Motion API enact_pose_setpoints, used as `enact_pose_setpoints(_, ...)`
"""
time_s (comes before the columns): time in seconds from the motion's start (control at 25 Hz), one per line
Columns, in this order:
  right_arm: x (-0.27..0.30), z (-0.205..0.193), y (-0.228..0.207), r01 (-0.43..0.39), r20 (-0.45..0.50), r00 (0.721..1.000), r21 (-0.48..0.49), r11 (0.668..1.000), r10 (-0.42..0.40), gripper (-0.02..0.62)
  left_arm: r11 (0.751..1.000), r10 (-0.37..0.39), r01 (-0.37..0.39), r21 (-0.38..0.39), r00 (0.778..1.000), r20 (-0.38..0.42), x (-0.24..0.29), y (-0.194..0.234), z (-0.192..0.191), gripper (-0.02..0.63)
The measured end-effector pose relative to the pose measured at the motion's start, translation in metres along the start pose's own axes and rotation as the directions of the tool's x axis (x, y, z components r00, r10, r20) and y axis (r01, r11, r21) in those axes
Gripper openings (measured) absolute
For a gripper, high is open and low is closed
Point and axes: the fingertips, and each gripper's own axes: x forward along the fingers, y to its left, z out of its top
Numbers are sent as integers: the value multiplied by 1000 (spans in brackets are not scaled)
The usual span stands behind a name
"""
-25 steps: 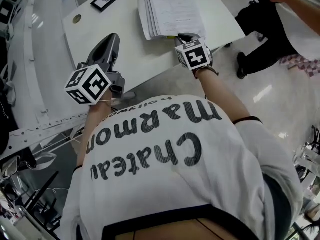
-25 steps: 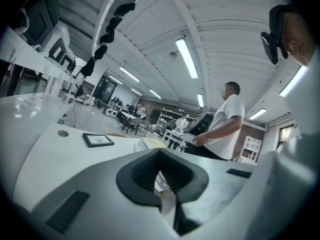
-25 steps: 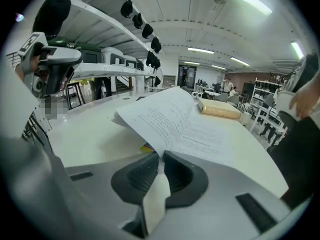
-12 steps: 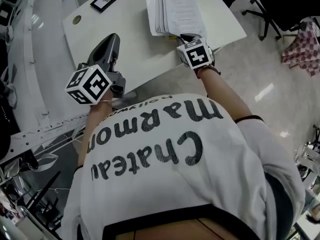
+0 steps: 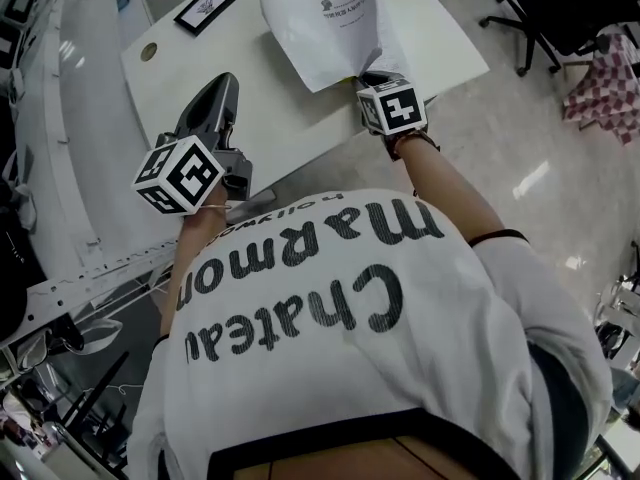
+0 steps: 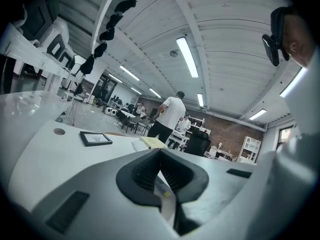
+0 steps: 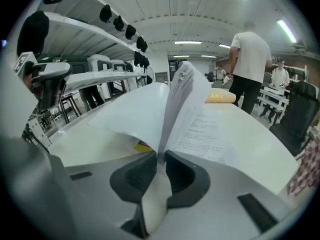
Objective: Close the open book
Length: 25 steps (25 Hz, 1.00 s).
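Head view: right gripper (image 5: 372, 74) jaws concealed under its own marker cube; print on the book (image 5: 325, 28) and content of the framed picture (image 5: 207, 8) too small to make out.

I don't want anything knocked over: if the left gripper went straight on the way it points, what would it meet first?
Probably nothing nearby: the left gripper points across bare white table. The yellow pad far ahead seems roughly in line; depth is unclear.

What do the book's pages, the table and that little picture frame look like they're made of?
The book: thin white paper, matte; sheets curl and fan. The table: smooth white top, probably laminate; faint sheen. The picture frame: dark border, material unclear, maybe plastic or wood.
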Motion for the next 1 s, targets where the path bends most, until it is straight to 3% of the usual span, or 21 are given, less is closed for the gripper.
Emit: enact_pose_setpoints(1.0,0,-4,-5,-30,-10,999,172,985,32,81,1000,-11,11,12,1000,-13,7,-5,-2,23)
